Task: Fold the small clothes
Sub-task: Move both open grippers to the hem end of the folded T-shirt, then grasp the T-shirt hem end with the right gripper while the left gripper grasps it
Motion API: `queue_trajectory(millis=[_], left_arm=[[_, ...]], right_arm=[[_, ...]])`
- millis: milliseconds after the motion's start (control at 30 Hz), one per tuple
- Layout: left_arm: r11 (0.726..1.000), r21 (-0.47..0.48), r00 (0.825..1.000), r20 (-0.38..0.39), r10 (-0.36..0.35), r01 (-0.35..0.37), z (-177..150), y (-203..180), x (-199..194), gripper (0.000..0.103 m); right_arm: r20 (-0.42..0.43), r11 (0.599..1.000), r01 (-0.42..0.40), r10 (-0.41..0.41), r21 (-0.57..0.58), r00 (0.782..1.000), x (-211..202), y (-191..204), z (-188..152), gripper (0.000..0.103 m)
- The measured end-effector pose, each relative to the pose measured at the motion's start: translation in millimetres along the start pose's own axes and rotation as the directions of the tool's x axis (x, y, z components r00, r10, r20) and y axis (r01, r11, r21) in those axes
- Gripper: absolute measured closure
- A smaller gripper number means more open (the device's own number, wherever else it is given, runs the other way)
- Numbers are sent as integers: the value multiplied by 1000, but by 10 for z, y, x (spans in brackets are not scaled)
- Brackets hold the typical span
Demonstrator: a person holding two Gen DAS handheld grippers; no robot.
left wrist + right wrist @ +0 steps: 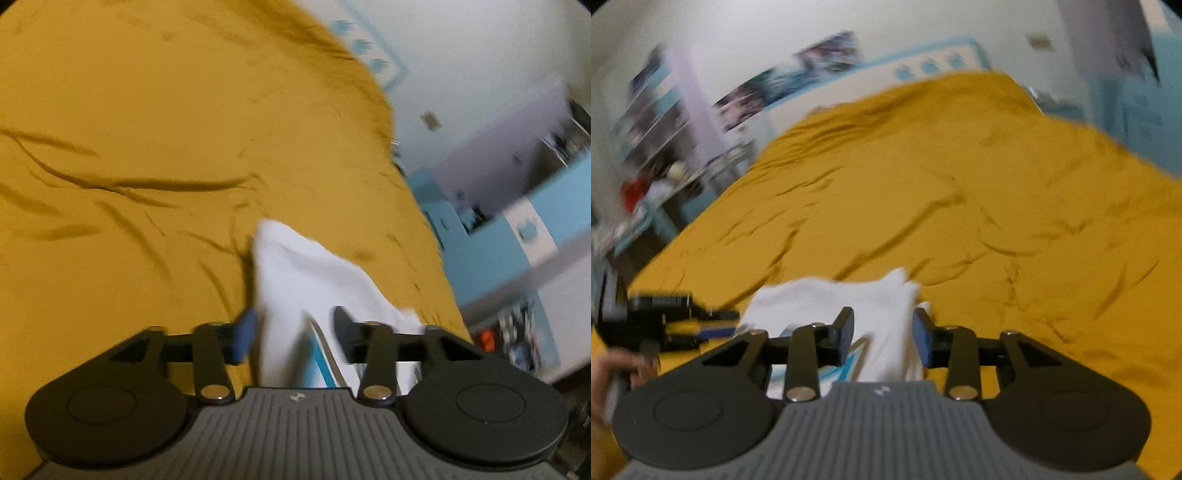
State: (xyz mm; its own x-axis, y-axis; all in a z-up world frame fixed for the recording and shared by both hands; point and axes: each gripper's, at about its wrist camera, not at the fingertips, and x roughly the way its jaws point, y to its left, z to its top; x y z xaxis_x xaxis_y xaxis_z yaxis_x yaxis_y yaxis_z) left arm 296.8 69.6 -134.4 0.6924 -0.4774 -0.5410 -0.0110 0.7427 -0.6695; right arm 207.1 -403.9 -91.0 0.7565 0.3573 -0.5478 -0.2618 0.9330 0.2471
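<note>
White garment (295,273) on mustard bedspread (129,129), between parted pads of left hand-held gripper (293,332), grip unclear.

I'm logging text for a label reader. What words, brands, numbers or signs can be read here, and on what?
No readable words or numbers.
Small white emblem on the grey ribbed gripper body: a mark, not lettering.
Blue-and-grey print on the white folded garment: mostly hidden, blurred.
Posters on the white wall: too blurred.
Blue shapes on the white headboard: pictures, not text.
</note>
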Motion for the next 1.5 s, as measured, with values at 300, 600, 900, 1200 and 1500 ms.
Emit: queue_trajectory(millis=[300,600,900,1200,1500], left_arm=[[978,153,989,-51,-135,142,-1103,-631,-777,39],[977,115,978,-121,-168,182,-1512,-486,-622,35],[962,249,990,-117,-81,108,-1605,-697,-696,34],[958,275,993,-109,-56,84,-1628,-837,-816,33],[965,241,991,-108,-77,101,-1540,-892,-1028,32]], right_arm=[[-45,1000,-17,17,-14,999,-483,448,-667,71],[-113,999,32,-31,5,993,-486,336,-1001,77],[-102,997,40,-33,59,994,-434,172,-1091,80],[-31,990,-6,10,143,999,-706,117,-844,51],[36,968,-31,23,248,999,-936,-219,-365,34]])
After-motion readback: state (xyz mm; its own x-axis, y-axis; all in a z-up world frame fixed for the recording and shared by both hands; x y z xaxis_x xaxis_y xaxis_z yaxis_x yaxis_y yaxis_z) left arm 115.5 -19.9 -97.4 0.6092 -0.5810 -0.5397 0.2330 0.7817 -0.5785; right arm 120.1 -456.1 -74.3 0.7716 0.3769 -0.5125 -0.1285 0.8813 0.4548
